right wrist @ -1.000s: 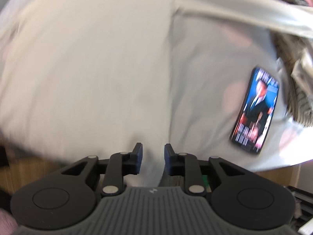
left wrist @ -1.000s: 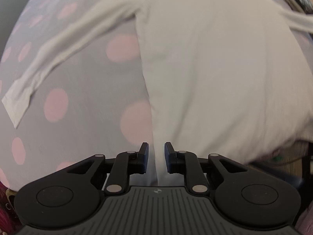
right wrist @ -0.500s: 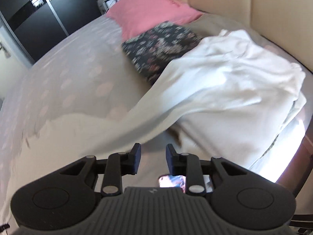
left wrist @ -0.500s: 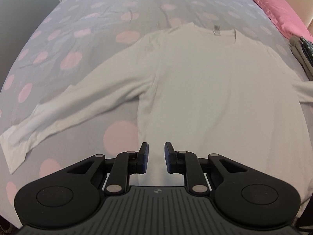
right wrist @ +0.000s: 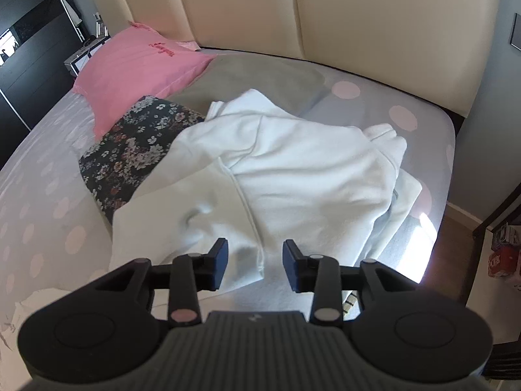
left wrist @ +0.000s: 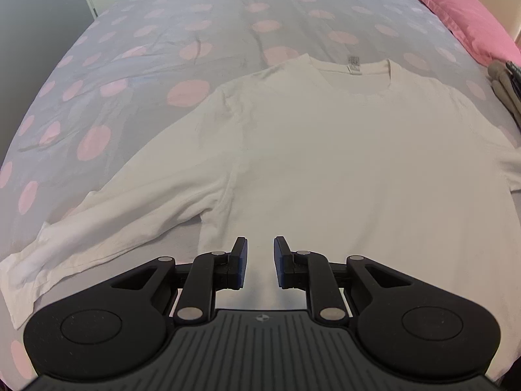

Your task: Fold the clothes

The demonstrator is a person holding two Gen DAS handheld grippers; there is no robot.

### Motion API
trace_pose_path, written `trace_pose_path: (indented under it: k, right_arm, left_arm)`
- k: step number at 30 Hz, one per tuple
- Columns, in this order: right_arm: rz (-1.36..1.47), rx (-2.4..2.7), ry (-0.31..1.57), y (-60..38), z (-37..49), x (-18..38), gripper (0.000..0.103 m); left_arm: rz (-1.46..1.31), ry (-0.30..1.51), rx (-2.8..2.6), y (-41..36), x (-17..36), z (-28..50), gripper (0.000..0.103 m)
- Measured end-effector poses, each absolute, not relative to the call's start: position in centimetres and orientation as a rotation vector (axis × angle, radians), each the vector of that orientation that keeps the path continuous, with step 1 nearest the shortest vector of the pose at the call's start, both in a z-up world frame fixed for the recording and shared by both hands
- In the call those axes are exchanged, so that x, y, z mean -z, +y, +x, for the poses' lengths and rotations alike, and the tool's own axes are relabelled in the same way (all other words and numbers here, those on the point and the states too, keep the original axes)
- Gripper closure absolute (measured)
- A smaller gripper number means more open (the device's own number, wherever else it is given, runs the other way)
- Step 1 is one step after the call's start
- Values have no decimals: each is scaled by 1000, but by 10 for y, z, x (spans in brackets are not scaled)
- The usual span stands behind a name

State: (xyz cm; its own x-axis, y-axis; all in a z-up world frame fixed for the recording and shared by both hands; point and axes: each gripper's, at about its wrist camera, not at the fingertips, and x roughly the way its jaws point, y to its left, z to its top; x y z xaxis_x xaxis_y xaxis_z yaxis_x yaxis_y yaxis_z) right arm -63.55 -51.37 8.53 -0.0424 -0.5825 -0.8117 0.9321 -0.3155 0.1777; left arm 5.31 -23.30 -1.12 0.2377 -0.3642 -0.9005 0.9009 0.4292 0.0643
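Observation:
A white long-sleeved shirt (left wrist: 325,163) lies flat on the dotted bed cover (left wrist: 228,16), neck label (left wrist: 354,64) at the far end. Its left sleeve (left wrist: 130,215) runs out to the lower left and ends in a cuff (left wrist: 19,270). My left gripper (left wrist: 260,244) hovers over the shirt's near hem, jaws slightly apart and empty. In the right wrist view a heap of pale white garments (right wrist: 309,176) lies near the headboard. My right gripper (right wrist: 255,247) hangs above its near edge, jaws opening, nothing between them.
A dark floral garment (right wrist: 130,150) lies left of the heap, beside a pink pillow (right wrist: 136,68) and a grey blanket (right wrist: 260,78). The padded headboard (right wrist: 358,9) stands behind. The bed's right edge drops to the floor (right wrist: 456,238). Folded beige clothes (left wrist: 504,88) lie right of the shirt.
The left gripper drew back from the shirt, so the whole shirt shows. The right gripper swung away from the shirt and a phone to the garment heap, and its jaws widened.

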Motion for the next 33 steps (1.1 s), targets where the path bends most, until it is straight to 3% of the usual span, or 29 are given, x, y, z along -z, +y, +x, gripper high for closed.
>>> trace_pose_path:
  k: [4,5,8,14,22,33]
  right_arm:
    - [1015,1630,497,-520,-636,-75,65]
    - [1013,1620,498,-521,-633,-73,78]
    - [963,1618,536,-523,-621,-74,98]
    - [817,1555,464,-508,-585,-116,98]
    - [583,1218,454,-467,-455,-179,99]
    - [504,801,517,-395,-282,-172,99]
  left_arm:
    - [710,973,964,-241,21,50,87]
    - [716,976,964,-243,23,49,87]
    - [727,979,973,-247,25,46,87]
    - [722,978,992,-250,22,43,87]
    - [702,967,1017,-248,12,37,87]
    - [633,951,1042,-228,-5,44,87]
